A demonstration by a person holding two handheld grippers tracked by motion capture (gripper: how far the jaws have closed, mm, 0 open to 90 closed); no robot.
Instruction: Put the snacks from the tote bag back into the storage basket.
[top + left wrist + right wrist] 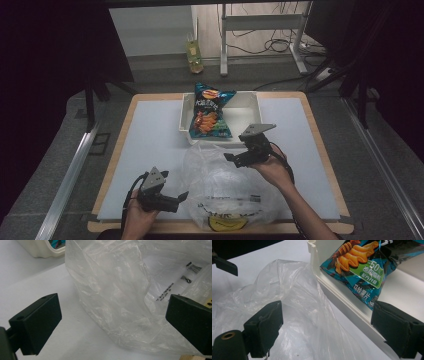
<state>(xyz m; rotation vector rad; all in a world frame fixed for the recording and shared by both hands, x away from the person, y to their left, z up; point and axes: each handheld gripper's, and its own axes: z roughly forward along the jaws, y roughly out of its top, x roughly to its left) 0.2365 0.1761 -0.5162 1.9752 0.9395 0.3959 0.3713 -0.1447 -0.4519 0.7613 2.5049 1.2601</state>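
Your left gripper [183, 196] and right gripper [227, 157] both gape empty beside the crumpled clear plastic bag [225, 190] at lower centre; the teal crisp packet [211, 112] (apparently unbagged) sits in the white tray [252, 107].

A: From above, the near edge of your plastic bag [227, 192] runs off the table [320, 145] toward you, and its black print is too small to read.

B: And the chip packet [211, 112]?

A: Past that bag, its lower end hides the tub's [250, 107] floor; your right gripper view crops its top.
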